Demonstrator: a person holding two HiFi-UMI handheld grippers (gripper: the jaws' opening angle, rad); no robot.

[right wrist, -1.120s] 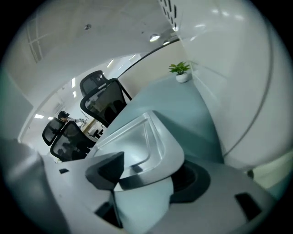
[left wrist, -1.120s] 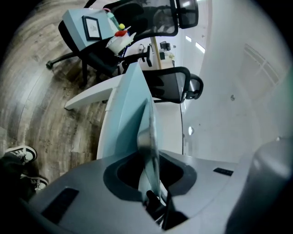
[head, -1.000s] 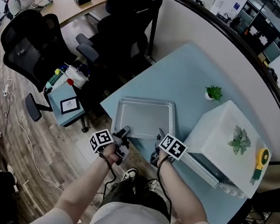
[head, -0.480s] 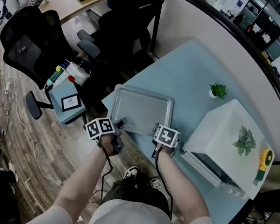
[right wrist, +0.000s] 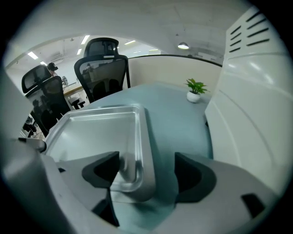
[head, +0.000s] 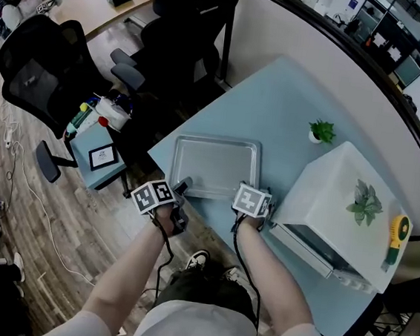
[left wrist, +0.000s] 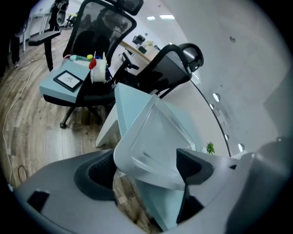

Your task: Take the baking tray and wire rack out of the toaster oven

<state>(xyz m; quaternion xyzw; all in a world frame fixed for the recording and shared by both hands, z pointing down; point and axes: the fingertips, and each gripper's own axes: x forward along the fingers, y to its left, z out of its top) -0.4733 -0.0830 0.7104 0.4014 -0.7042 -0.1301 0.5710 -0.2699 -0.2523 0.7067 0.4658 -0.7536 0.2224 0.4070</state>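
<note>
The silver baking tray [head: 214, 164] lies flat on the light blue table [head: 276, 111], with its near-left corner [left wrist: 155, 141] past the table's edge. My left gripper [head: 182, 189] is at that corner. Its jaws [left wrist: 146, 169] are opening, with the corner between them and the pads clear of it. My right gripper [head: 254, 198] straddles the near-right corner [right wrist: 128, 173]. Its jaws [right wrist: 142, 169] stand wide and are closing a little without pressing on the rim. The white toaster oven [head: 340, 207] stands to the right with its door [head: 302, 248] down. No wire rack shows.
A small potted plant [head: 320, 132] sits on the table behind the oven, and a yellow object [head: 395, 235] lies on the oven's top. Black office chairs [head: 188, 19] and a small blue side table with clutter [head: 100, 152] stand left of the table. The oven's side [right wrist: 256, 114] is close to my right gripper.
Both hands have rolled, so the marker cubes now face more upward. Both grippers stay at the tray's near corners, the left one drawn back a little. The tray still lies on the table.
</note>
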